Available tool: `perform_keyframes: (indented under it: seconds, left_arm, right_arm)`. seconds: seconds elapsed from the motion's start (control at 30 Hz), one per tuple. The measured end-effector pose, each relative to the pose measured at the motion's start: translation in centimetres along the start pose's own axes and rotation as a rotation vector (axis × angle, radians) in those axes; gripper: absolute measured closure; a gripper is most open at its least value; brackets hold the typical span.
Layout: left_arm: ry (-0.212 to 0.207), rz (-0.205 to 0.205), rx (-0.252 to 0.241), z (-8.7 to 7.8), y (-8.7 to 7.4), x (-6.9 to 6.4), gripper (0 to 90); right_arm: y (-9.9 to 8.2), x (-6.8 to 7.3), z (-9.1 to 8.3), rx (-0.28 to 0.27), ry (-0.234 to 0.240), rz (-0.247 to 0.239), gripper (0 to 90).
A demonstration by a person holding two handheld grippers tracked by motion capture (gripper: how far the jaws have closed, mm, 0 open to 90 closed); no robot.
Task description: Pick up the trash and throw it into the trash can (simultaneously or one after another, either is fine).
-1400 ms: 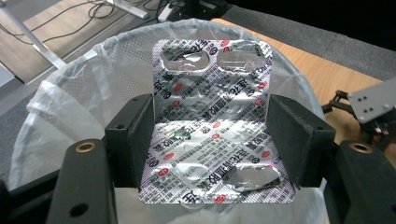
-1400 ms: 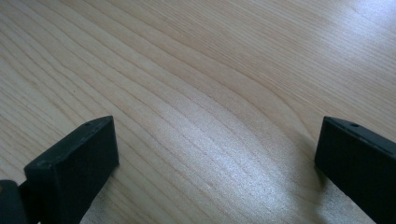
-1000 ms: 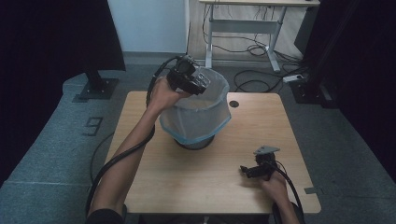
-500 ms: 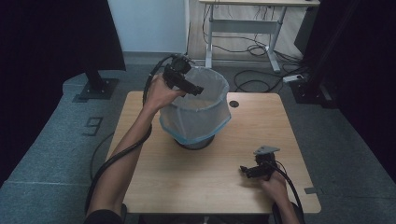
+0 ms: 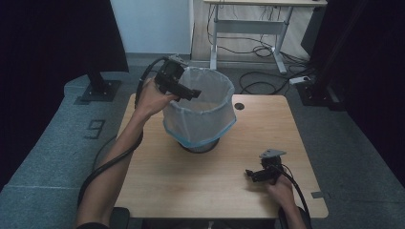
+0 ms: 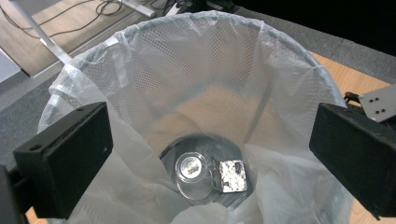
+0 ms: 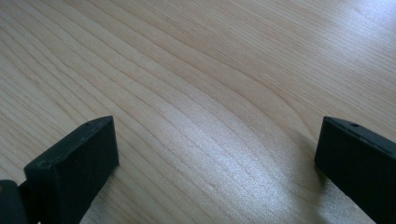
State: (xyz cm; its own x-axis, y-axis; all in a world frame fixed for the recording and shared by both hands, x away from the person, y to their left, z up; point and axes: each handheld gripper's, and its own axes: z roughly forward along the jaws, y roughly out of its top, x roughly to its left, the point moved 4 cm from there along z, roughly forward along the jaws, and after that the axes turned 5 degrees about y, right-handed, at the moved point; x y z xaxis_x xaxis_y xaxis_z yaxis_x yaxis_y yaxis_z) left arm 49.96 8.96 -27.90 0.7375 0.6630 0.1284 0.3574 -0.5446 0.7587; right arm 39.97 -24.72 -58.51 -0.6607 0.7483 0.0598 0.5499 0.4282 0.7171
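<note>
1. Over the left rim of the basket, the left gripper (image 5: 184,90) hangs with its jaws spread wide and nothing between them; they have just been opening above the bin.
2. Below it, the wire-mesh wastebasket (image 5: 199,110) stands near the middle of the wooden table (image 5: 200,191), lined with a thin plastic bag (image 6: 280,186) folded over its rim.
3. At the bottom of the bin, in the left gripper view, lie a clear plastic cup (image 6: 191,175) on its side and, touching it, a small crumpled piece of foil (image 6: 229,175).
4. Both look very light. The cup is probably thin, smooth and easily crushed, so its rim, with one jaw inside and one outside, seems the best hold.
5. The foil should be soft and dent under pressure; a gentle pinch across its body would likely do.
6. The liner is flimsy and slippery, and could snag on a jaw reaching deep.
7. Toward the table's right front, the right gripper (image 5: 253,175) rests low over bare wood, jaws wide apart and empty.
</note>
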Motion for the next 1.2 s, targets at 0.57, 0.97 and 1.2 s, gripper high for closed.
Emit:
perform_keyframes:
  seconds: [0.57,0.97,1.2]
  left_arm:
    - [-0.066,-0.014,-0.067,-3.1,-3.3,-0.1,0.0]
    - [-0.067,-0.033,-0.077,-4.0,-6.7,0.3,0.0]
    - [-0.060,-0.050,-0.086,-4.1,-8.4,0.9,0.0]
  right_arm:
    - [0.0,0.0,0.0,0.000,0.000,0.000,0.0]
    - [0.0,0.0,0.0,0.000,-0.003,0.003,0.0]
    - [0.0,0.1,0.0,-0.001,-0.004,0.005,0.0]
